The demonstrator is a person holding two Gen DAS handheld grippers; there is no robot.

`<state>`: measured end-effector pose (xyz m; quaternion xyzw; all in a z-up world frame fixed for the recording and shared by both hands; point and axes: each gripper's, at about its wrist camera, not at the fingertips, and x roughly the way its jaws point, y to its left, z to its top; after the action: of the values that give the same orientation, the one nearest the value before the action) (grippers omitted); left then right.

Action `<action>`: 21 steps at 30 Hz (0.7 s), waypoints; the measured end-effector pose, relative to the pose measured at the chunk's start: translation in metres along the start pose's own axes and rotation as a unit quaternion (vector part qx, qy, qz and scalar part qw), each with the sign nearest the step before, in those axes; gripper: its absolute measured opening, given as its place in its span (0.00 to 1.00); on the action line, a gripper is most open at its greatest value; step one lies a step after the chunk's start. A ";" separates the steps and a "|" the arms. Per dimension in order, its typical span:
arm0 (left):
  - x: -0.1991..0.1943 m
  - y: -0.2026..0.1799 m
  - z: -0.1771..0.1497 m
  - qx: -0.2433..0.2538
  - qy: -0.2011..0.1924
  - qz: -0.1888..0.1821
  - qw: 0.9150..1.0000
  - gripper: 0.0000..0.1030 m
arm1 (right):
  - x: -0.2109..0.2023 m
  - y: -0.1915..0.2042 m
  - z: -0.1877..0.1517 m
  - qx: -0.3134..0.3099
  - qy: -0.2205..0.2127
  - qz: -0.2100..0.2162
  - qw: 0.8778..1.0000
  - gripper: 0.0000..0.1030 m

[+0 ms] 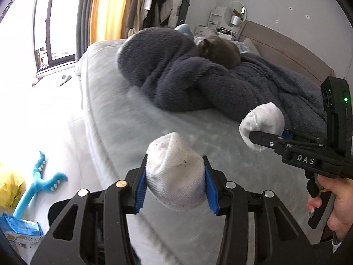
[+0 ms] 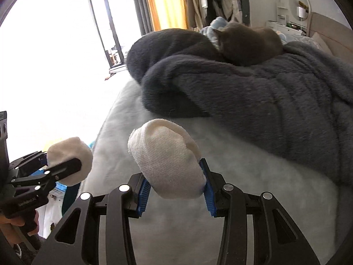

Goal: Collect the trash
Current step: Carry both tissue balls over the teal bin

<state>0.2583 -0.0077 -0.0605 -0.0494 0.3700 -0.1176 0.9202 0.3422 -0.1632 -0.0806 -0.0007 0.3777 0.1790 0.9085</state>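
My left tool (image 1: 175, 186) is clamped on a soft white sock (image 1: 174, 172); my right tool (image 2: 175, 195) squeezes another sock (image 2: 167, 165). They feel light and squishy, so I pinch the middle. The bed (image 1: 123, 128) lies below, the cat (image 1: 218, 50) at one o'clock.

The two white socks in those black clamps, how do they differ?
The left sock is speckled with dark lint and grime; the right sock looks clean. The left sock's fabric shows a fine rib, while the right sock's looks like looser terry. Each is bunched up, pinched between a tool's blue pads and held above the grey bed: the left tool holds one, the right tool the other.
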 end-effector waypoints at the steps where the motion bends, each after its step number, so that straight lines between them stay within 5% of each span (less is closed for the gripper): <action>1: -0.003 0.003 -0.001 -0.001 0.000 0.003 1.000 0.46 | -0.001 0.005 -0.001 -0.002 -0.001 0.002 1.000 0.41; 21: -0.032 0.080 -0.054 -0.039 0.053 0.073 0.995 0.46 | -0.004 0.108 -0.020 -0.035 -0.002 0.064 0.997 0.41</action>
<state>0.2132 0.0776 -0.0926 -0.0523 0.4252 -0.0384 0.9028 0.2903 -0.0658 -0.0773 -0.0085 0.3687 0.2499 0.8953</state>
